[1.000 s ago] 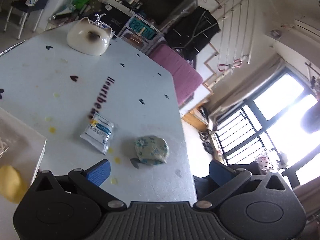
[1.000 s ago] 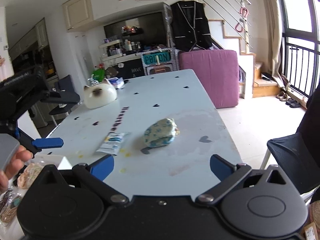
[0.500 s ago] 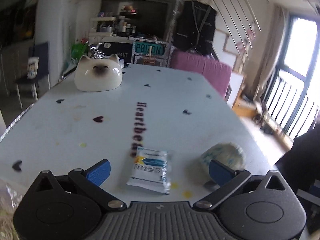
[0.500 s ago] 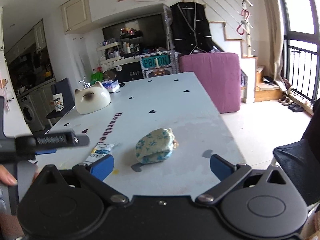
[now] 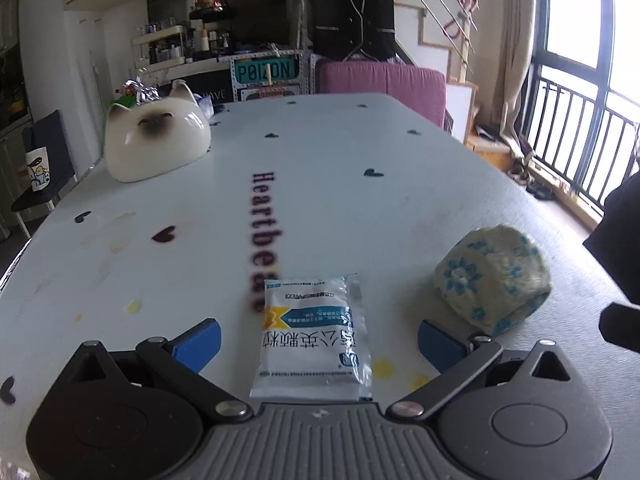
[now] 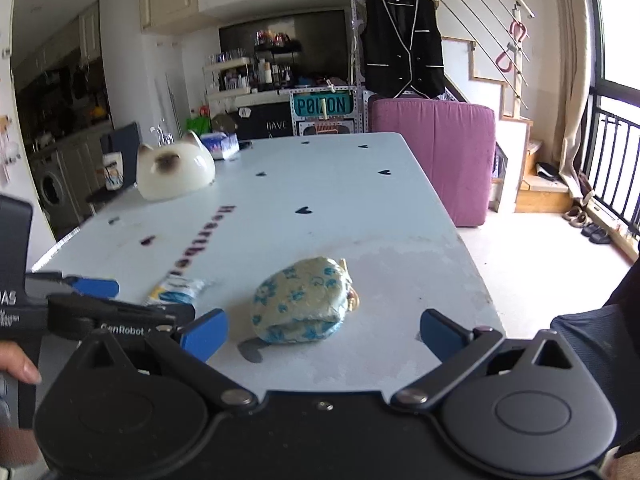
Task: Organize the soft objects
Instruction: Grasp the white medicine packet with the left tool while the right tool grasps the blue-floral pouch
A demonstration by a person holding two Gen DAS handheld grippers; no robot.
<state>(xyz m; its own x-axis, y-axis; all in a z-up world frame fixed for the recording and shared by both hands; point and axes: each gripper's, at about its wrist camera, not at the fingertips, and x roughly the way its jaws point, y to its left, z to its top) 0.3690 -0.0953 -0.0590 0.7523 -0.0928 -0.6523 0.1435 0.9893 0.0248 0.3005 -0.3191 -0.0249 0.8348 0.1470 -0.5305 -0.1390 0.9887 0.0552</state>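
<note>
A white and blue sachet (image 5: pixel 314 336) lies flat on the pale table, right between the blue fingertips of my open left gripper (image 5: pixel 318 340). To its right rests a soft yellow pouch with blue flowers (image 5: pixel 492 280). In the right wrist view that pouch (image 6: pixel 304 302) lies just ahead of my open right gripper (image 6: pixel 322 332), between its fingers' line and a little beyond them. The sachet (image 6: pixel 178 290) shows at the left there, partly hidden by the left gripper's body (image 6: pixel 108 312), which a hand holds.
A white ceramic cat-head dish (image 5: pixel 154 144) stands far left on the table (image 5: pixel 320 160). A tissue pack (image 6: pixel 220 146) lies behind it. The table's right edge drops to the floor, with a purple sofa (image 6: pixel 436 148) beyond the far end and a dark chair (image 6: pixel 592 336) at right.
My left gripper swung level and moved in over the sachet, which now lies between its fingers. My right gripper came closer to the flowered pouch. Both stayed open.
</note>
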